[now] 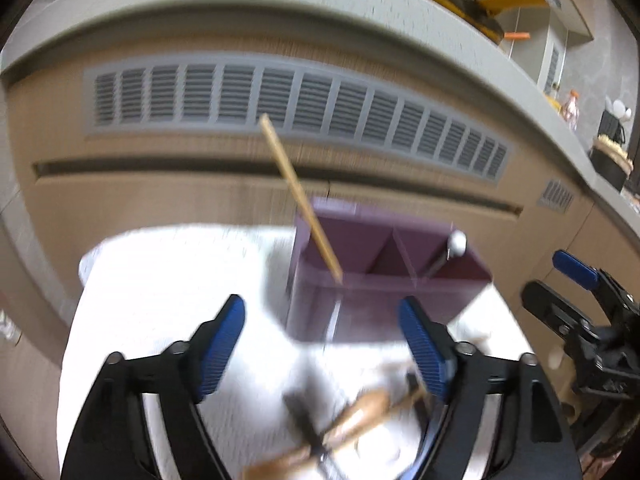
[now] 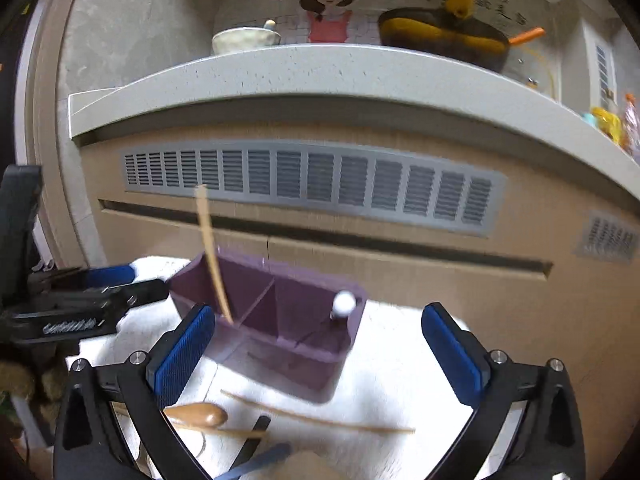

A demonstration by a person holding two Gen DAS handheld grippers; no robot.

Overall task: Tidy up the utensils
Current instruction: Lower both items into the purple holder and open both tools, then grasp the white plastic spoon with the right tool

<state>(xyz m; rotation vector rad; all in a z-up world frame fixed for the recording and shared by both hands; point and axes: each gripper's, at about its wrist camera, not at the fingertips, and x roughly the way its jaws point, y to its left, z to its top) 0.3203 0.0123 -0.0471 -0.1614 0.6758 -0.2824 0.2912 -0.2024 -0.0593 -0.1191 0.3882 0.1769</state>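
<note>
A purple plastic organizer (image 2: pixel 276 320), boxy and divided into compartments, is placed on the white-covered counter (image 2: pixel 400 360). One slender wooden chopstick (image 2: pixel 212 256) is leaned in its left compartment; a white-knobbed utensil (image 2: pixel 344 304) is stood in the right one. Loose pieces remain in front: a smooth wooden spoon (image 2: pixel 200 416), another chopstick (image 2: pixel 320 420) and a dark handle (image 2: pixel 252 440). The left gripper (image 1: pixel 320 344) and right gripper (image 2: pixel 316 356) are held with jaws wide and empty, judged ready for the next pick.

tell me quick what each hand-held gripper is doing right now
Left hand-held gripper: open, holding nothing.
Right hand-held gripper: open, holding nothing.
</note>
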